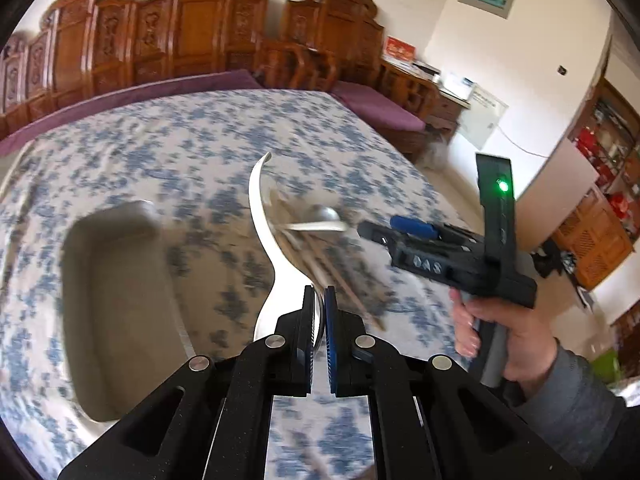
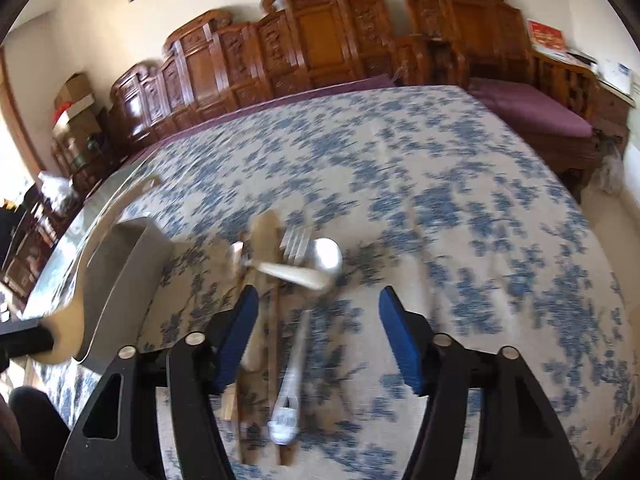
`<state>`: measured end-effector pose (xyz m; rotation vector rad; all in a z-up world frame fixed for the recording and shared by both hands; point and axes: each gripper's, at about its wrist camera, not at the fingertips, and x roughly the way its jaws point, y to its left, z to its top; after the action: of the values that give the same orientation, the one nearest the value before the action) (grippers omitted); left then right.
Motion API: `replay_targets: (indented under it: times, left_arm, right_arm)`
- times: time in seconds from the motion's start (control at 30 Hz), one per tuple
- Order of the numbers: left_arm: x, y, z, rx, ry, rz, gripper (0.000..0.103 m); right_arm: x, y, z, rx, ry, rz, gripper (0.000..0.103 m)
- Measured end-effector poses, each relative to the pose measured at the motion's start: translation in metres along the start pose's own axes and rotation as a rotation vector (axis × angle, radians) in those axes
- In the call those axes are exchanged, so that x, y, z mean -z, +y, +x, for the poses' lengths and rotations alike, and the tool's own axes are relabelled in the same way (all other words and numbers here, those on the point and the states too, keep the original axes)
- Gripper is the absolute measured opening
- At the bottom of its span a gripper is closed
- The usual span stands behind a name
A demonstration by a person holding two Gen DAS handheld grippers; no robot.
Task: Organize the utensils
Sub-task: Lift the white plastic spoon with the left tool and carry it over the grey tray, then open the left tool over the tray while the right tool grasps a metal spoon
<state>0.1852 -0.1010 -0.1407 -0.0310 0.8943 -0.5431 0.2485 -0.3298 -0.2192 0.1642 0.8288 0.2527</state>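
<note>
My left gripper (image 1: 319,294) is shut on a white ceramic spoon (image 1: 264,216), held in the air above the table; the same spoon shows blurred at the left of the right wrist view (image 2: 100,232). A pile of utensils (image 2: 288,264) lies on the floral tablecloth: a metal spoon (image 2: 326,256), a fork (image 2: 296,240), a white spoon (image 2: 292,274), a wooden spoon and chopsticks (image 2: 274,340). My right gripper (image 2: 314,300) is open just above the pile's near end; it shows at the right of the left wrist view (image 1: 376,230).
A grey rectangular tray (image 1: 116,312) sits on the table left of the pile; it also shows in the right wrist view (image 2: 124,280). The floral tablecloth (image 2: 440,200) covers the table. Carved wooden benches with purple cushions (image 2: 528,108) stand beyond the far edge.
</note>
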Motion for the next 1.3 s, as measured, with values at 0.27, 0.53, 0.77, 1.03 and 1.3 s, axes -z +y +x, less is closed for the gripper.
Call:
replay_targets:
  times: [0.27,0.53,0.77,1.03,1.3]
  left_arm:
    - [0.002,0.034,-0.014,-0.039,-0.058,-0.021,0.004]
    - [0.006,0.048,-0.019,-0.011,-0.093,-0.041,0.004]
    - [0.007,0.052,-0.025,-0.004,-0.109,-0.042,0.004]
    - [0.006,0.056,-0.029,0.001,-0.118,-0.048,0.004]
    - [0.005,0.059,-0.034,-0.002,-0.133,-0.056,0.004]
  right_arm:
    - [0.004,0.057,0.036,-0.102,0.06,-0.083,0.045]
    - [-0.004,0.087,0.076,-0.086,0.125,-0.129,0.045]
    - [-0.009,0.102,0.071,-0.117,0.085,-0.157,0.043]
    - [-0.004,0.109,0.094,-0.01,0.152,-0.208,0.041]
    - [-0.014,0.101,0.109,0.029,0.146,-0.21,0.043]
